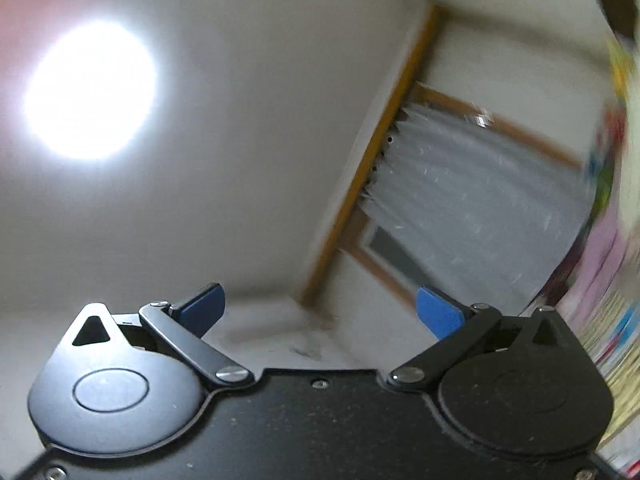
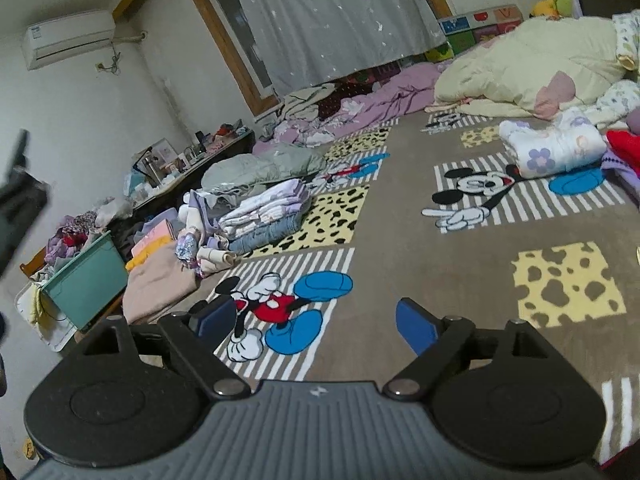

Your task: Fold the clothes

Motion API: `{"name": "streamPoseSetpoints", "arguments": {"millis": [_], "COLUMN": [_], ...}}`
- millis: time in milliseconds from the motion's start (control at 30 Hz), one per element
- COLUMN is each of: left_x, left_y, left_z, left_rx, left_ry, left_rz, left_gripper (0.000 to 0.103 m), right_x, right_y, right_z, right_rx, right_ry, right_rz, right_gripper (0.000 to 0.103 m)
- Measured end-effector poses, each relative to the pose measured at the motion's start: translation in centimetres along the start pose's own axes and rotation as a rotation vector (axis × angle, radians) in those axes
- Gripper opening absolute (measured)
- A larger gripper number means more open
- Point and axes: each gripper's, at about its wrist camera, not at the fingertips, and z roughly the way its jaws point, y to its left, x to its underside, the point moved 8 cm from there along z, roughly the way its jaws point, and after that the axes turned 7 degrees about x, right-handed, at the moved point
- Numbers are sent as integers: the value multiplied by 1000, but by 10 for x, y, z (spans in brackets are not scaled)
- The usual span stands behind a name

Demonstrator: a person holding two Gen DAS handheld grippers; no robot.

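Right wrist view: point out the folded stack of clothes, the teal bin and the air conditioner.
folded stack of clothes [image 2: 264, 210], right wrist view, top layers.
teal bin [image 2: 90, 280], right wrist view, side wall.
air conditioner [image 2: 66, 38], right wrist view, front panel.

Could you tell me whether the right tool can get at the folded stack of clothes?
Probably yes: the right tool is open and empty, and only bare blanket lies between it and the stack.

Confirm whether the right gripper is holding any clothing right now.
No: the right gripper is open with nothing between its blue fingers, only patterned blanket beyond.
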Motion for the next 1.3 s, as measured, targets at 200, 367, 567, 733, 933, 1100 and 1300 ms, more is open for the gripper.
{"name": "streamPoseSetpoints", "arguments": {"millis": [200, 367, 567, 733, 933, 1100, 1300], "left_x": [93, 124, 125, 120, 135, 147, 158], "left_y": [5, 1, -22, -41, -73, -91, -105], "left_z": [42, 32, 7, -3, 7, 7, 4], "left_rx": [591, 705, 738, 723, 730, 753, 779], "left_ry": [581, 728, 878, 893, 922, 960, 992], "left_rz": [-939, -1121, -985, -832, -792, -758, -761], "left_gripper": [103, 103, 103, 103, 103, 103, 103], "right_x": [-3, -13, -10, -3, 2, 0, 2], "right_y": [15, 38, 53, 42, 22, 12, 6], "right_z": [-5, -23, -31, -23, -9, 7, 27], "right_rx": [-28, -48, -77, -68, -16, 37, 79], "right_ry": [-26, -81, -73, -39, 4, 27, 58], "right_rz": [-28, -112, -175, -153, -122, -123, -155], "right_gripper": [87, 93, 95, 95, 95, 95, 96]}}
